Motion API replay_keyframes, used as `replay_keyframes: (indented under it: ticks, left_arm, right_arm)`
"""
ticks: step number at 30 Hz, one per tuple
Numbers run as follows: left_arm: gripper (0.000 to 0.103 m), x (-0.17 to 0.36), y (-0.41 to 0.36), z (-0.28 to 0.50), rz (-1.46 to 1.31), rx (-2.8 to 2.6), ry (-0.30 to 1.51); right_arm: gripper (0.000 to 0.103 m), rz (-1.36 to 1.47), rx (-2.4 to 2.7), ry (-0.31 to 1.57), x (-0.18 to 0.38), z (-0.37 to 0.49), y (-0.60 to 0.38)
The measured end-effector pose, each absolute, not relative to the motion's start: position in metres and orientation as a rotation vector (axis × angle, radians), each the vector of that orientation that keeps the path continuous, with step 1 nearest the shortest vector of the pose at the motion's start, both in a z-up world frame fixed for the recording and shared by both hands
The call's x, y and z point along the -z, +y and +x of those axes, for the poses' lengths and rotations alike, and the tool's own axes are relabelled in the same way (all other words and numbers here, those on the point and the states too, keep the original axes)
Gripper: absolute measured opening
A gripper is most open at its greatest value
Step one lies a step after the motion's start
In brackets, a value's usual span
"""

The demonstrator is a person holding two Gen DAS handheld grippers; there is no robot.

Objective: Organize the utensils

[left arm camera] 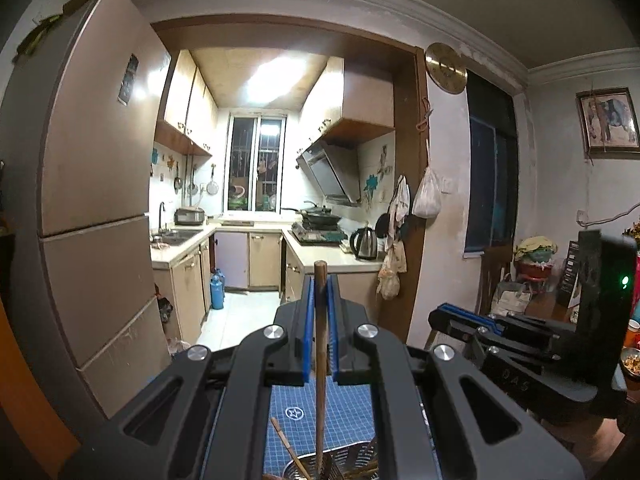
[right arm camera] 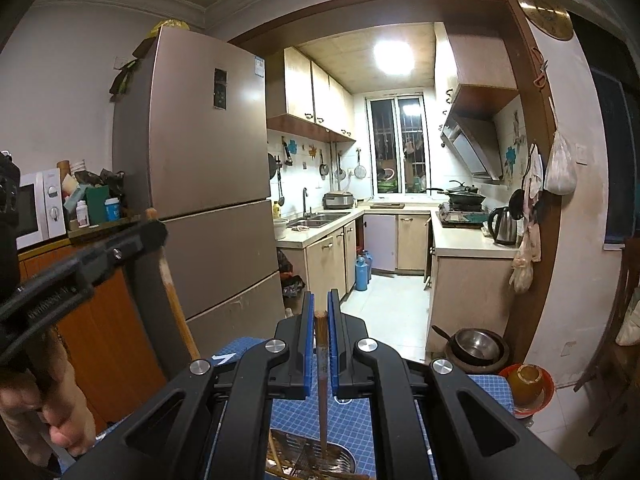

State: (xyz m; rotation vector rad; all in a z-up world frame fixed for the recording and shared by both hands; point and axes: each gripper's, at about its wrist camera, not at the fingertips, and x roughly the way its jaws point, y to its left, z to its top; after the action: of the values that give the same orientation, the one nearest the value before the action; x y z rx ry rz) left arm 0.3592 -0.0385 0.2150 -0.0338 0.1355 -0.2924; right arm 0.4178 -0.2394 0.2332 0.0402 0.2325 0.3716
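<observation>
Both your claws grip wooden utensils above the perforated steel drainer basket [right arm camera: 344, 458].

Your left claw [left arm camera: 320, 292] is clamped on a round brown wooden handle [left arm camera: 320, 360], standing upright, lower end in the basket. Your right claw [right arm camera: 321, 312] pinches a thin brown wooden stick [right arm camera: 322, 392], upright over the basket on the blue gridded desk mat [right arm camera: 352, 420].

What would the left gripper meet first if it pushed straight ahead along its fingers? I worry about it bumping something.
Nothing close, it seems. The left gripper, shut on a wooden utensil handle, points into the kitchen, roughly at the counter and the cabinet beyond. Depth is unclear, but open floor lies between.
</observation>
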Motion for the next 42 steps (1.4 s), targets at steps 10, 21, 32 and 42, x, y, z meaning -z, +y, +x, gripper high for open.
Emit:
replay_keyframes:
  ticks: [10,21,32,42]
  left_arm:
    - [0.005,-0.149,-0.036,0.392,-0.047,0.292,0.243]
    - [0.005,-0.124,-0.036,0.399,-0.077,0.301,0.267]
    - [0.012,-0.118,-0.030,0.396,-0.099,0.281,0.277]
    - [0.053,-0.129,-0.025,0.354,-0.095,0.229,0.209]
  right_arm:
    - [0.007,0.059,-0.372,0.283,-0.198,0.433,-0.244]
    - [0.007,0.069,-0.382,0.314,-0.174,0.439,-0.241]
    - [0.029,0.058,-0.403,0.328,-0.167,0.433,-0.238]
    - [0.058,0.027,-0.379,0.247,-0.177,0.386,-0.235]
